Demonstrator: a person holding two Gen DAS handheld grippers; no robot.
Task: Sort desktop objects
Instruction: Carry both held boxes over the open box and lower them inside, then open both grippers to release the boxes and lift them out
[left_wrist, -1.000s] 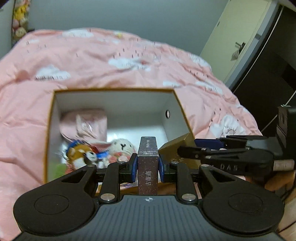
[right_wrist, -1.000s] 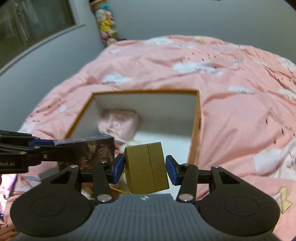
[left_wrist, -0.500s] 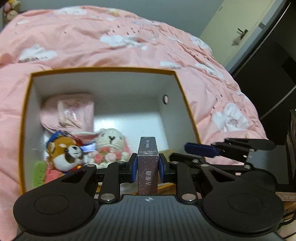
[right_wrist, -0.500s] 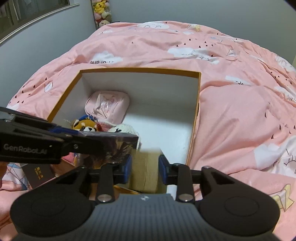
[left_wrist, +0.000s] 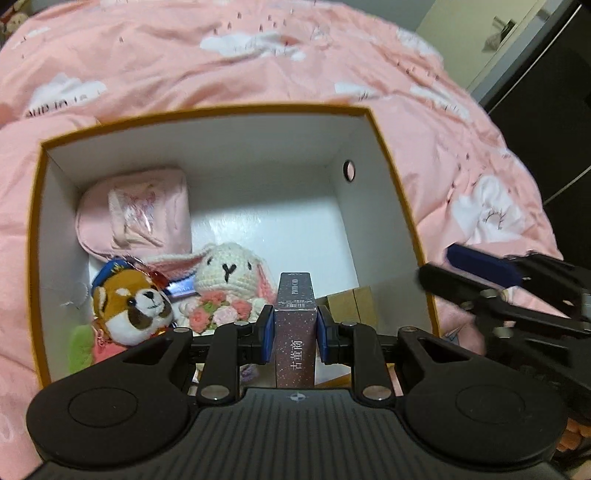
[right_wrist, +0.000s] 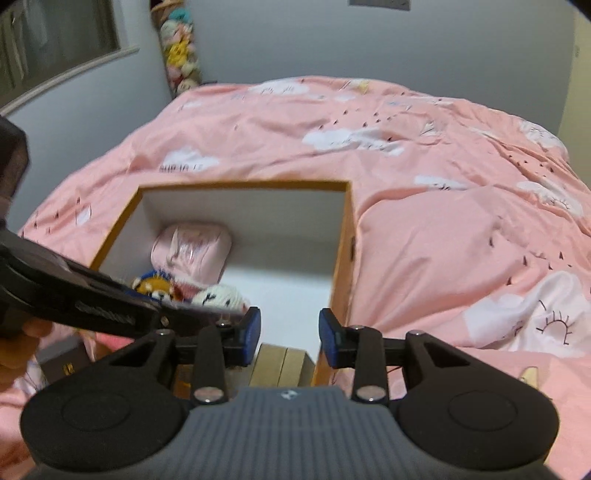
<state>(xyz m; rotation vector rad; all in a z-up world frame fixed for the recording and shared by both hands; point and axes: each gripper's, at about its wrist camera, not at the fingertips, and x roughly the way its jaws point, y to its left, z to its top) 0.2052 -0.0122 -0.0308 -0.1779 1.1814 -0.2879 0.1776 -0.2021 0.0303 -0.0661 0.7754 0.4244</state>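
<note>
Brown carton (right_wrist: 282, 360) dropped from right gripper (right_wrist: 289, 332) into box (left_wrist: 384, 144), near-right corner, jaws empty & opening; left gripper (left_wrist: 295, 334) w/ purple card box (left_wrist: 295, 328) clamped, swung over box interior, so release next, probably beside bunny (left_wrist: 227, 275).

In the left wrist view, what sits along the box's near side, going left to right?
Red panda plush → crocheted bunny → purple card box clamped in the left gripper → tan cardboard box.
</note>
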